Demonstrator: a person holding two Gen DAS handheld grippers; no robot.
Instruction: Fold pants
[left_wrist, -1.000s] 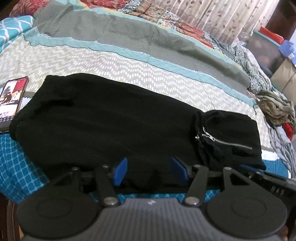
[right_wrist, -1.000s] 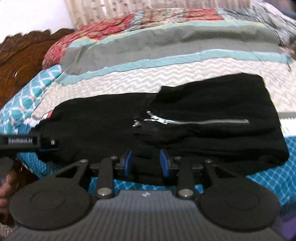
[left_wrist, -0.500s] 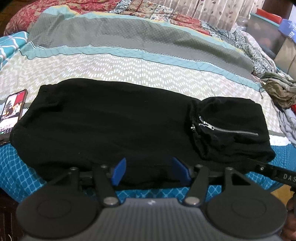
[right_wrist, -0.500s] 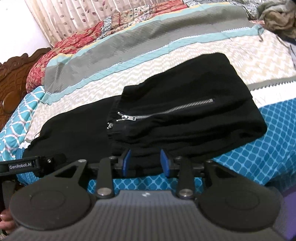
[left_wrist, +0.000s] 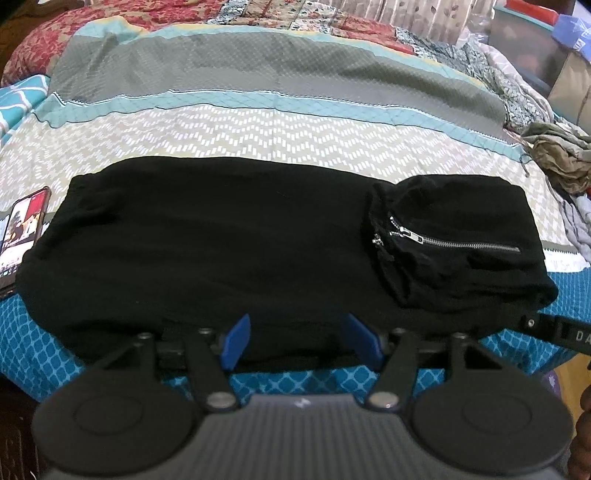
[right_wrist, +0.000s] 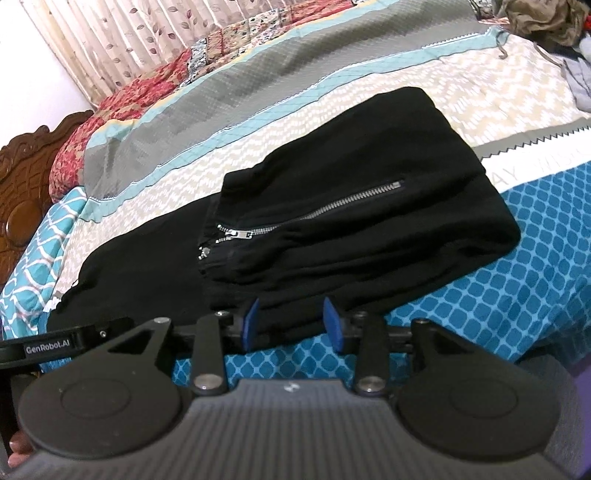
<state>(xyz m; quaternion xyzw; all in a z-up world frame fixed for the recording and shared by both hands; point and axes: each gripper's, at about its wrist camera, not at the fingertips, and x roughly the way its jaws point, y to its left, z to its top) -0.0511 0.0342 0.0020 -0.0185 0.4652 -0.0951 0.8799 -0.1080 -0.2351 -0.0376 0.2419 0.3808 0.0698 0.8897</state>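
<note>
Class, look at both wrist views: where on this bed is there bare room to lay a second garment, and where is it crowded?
Free: the cream zigzag band between the black pants and the grey stripe, and the blue patterned sheet right of the pants' folded end. Crowded: the phone touching the pants' left end, and the clothes heap at the far right.

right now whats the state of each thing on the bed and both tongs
pants: partly folded, one end doubled over on top, flat on the bed
zipper: closed along its visible length
phone: screen lit, face up beside the pants
pile of clothes: crumpled, unfolded
left tongs: open, jaws have just been opening, over the pants' near edge, not gripping
right tongs: open, jaws have just been opening, not gripping
</note>
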